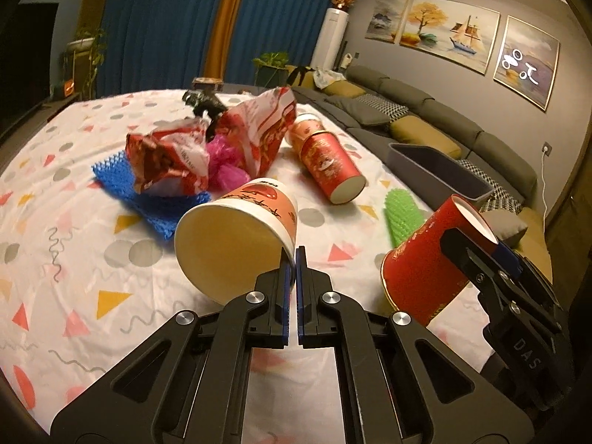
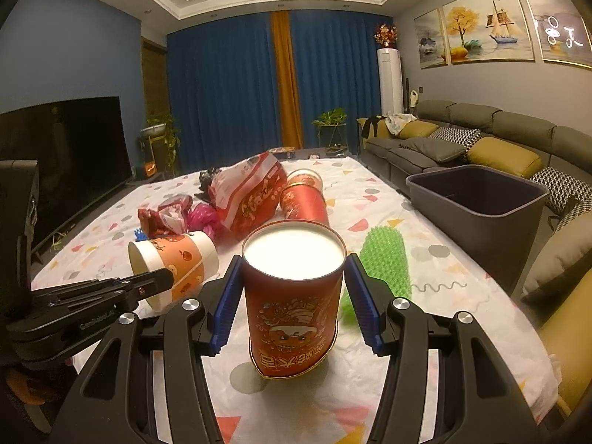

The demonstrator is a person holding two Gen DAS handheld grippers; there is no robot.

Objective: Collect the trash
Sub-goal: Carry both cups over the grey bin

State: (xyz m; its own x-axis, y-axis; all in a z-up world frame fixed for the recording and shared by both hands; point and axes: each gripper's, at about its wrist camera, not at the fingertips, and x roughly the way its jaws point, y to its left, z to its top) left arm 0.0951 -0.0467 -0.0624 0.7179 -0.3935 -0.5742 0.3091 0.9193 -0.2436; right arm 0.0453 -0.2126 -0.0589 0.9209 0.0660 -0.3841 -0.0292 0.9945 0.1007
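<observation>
An orange paper cup lies tipped with its mouth toward me, and my left gripper is shut on its rim. The right wrist view shows that same cup pinched by the left gripper at the lower left. My right gripper is shut on a red cylindrical can with a white end, blue pads pressed on both its sides. From the left wrist view the can hangs tilted above the table's right side in the right gripper.
A grey bin stands at the table's right edge before the sofa. On the patterned cloth lie a second red can, red crumpled bags, pink netting, a blue spiky mat and a green spiky mat.
</observation>
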